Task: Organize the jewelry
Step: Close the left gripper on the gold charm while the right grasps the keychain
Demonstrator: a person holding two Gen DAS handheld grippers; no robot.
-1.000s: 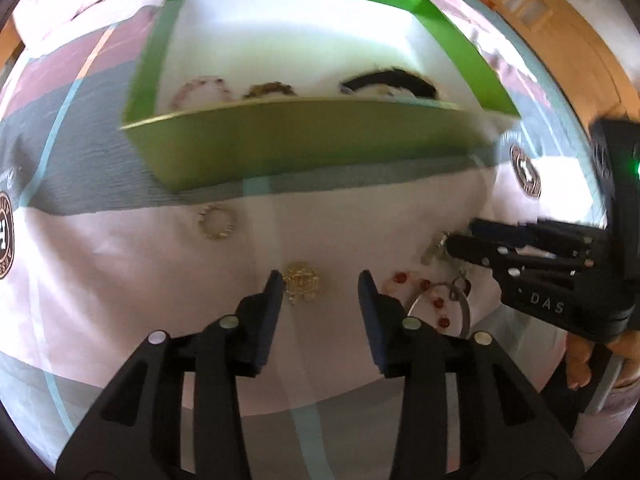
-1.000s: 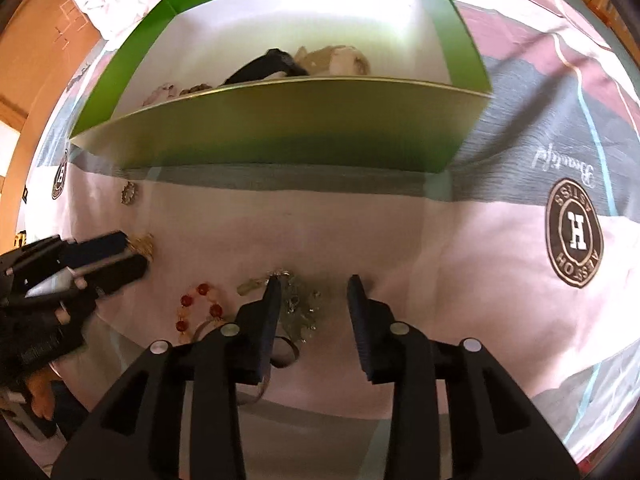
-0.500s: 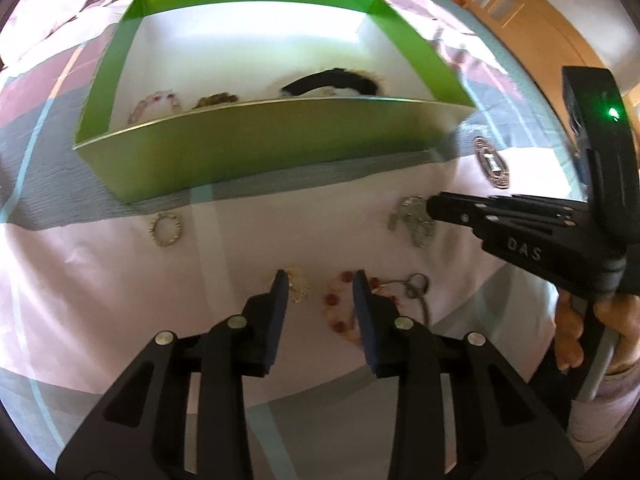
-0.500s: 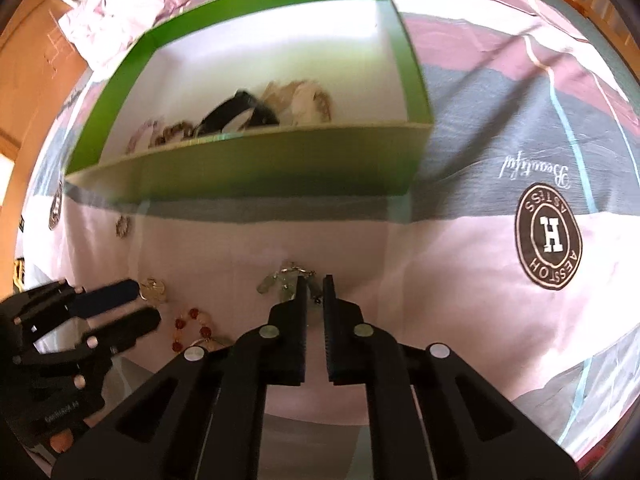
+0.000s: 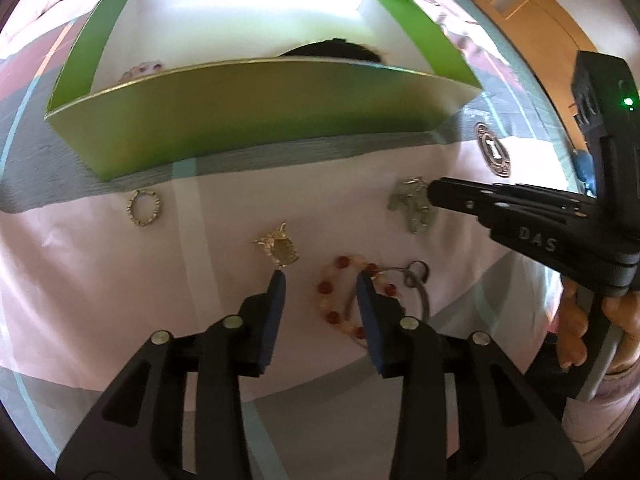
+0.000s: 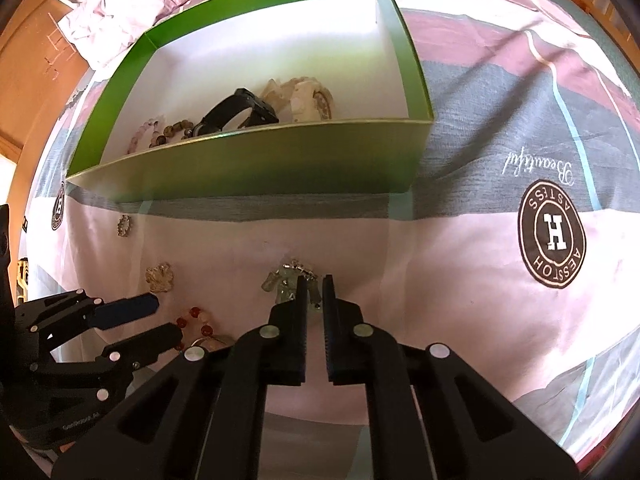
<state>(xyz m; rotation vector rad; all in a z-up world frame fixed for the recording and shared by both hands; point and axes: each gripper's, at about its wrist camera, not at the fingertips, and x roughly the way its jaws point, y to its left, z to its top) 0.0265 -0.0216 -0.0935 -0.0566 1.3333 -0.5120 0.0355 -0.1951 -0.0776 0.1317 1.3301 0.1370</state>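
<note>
Covering bed, patchwork bedsheet (image 6: 500,92), wooden cabinets (image 5: 516,4)

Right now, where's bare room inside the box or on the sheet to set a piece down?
Free: the back of the green box, behind the black watch, and the sheet right of the pale green charm, toward the round logo. Crowded: the box's front edge, and the sheet around the red bead bracelet and gold brooch.

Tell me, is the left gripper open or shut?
Open: the left gripper has a wide gap between its fingers, straddling the red bead bracelet.
</note>
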